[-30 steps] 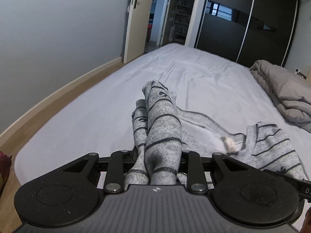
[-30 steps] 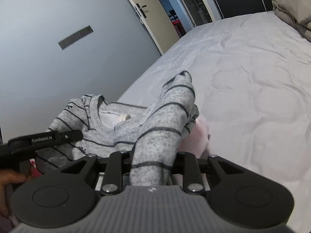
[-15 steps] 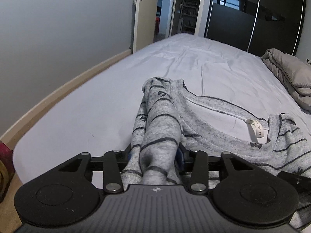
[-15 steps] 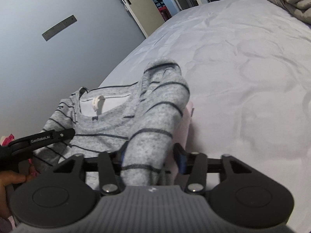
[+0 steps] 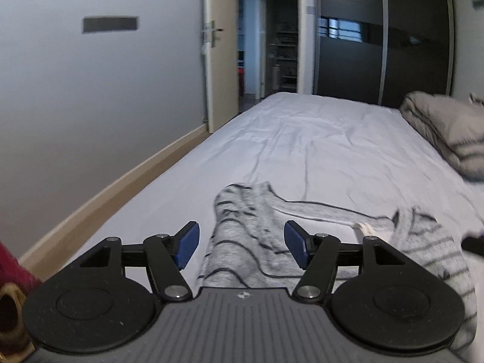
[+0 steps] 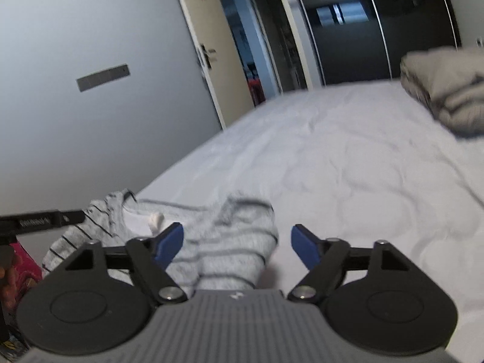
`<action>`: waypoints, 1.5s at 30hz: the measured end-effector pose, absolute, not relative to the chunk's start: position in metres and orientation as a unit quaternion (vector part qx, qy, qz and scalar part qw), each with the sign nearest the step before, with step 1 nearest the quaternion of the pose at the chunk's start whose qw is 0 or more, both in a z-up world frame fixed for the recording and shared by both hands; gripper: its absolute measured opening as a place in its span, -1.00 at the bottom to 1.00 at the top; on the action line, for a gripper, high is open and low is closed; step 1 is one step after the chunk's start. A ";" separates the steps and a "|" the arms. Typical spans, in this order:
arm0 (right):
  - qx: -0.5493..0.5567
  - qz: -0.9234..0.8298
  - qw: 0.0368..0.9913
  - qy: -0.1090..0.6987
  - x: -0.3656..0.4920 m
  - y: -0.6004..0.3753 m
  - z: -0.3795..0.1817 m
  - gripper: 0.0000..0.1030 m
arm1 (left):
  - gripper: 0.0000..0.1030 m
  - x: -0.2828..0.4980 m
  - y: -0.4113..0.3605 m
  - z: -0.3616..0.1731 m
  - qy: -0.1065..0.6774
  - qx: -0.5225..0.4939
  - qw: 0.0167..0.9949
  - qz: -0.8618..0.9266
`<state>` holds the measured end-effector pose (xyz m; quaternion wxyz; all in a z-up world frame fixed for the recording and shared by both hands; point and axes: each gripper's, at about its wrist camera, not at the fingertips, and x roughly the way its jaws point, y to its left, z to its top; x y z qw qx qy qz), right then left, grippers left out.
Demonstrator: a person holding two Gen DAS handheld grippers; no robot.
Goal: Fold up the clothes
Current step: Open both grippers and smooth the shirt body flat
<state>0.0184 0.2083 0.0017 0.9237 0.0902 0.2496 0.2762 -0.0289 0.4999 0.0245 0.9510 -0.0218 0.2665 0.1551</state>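
Left wrist view: the left gripper (image 5: 241,244) has its jaws spread wide, blue pads clear on either side of a bunched shoulder of the grey striped top (image 5: 242,242), which lies on the bed (image 5: 317,151) near its front edge. The right wrist view shows much the same: the right gripper (image 6: 237,242) stands with its jaws wide apart, the other shoulder of the top humped between them but not pinched. The neckline and its white label (image 6: 155,220) lie between the two grippers, so the top sits spread across the sheet with its collar facing away (both pictures are a little blurred, so finer creases cannot be read).

The step in hand appears to be laying the garment out flat, with both shoulders free of the jaws. The next move likely calls for choosing a fresh grip, perhaps at a sleeve or side edge, and bringing it across the body. A folded grey duvet (image 5: 447,130) sits well apart at the far right of the bed.
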 end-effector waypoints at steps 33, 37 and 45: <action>-0.010 0.349 0.869 0.350 0.043 0.283 -0.046 0.78 | 0.26 -0.018 0.499 -0.012 0.288 0.047 0.943 0.160; -0.013 0.350 0.867 0.354 0.044 0.284 -0.045 0.78 | 0.07 -0.029 0.483 0.011 0.246 0.073 0.955 0.146; 0.009 0.345 0.886 0.310 0.031 0.267 -0.027 0.76 | -0.39 -0.015 0.476 0.001 0.302 0.074 0.943 0.118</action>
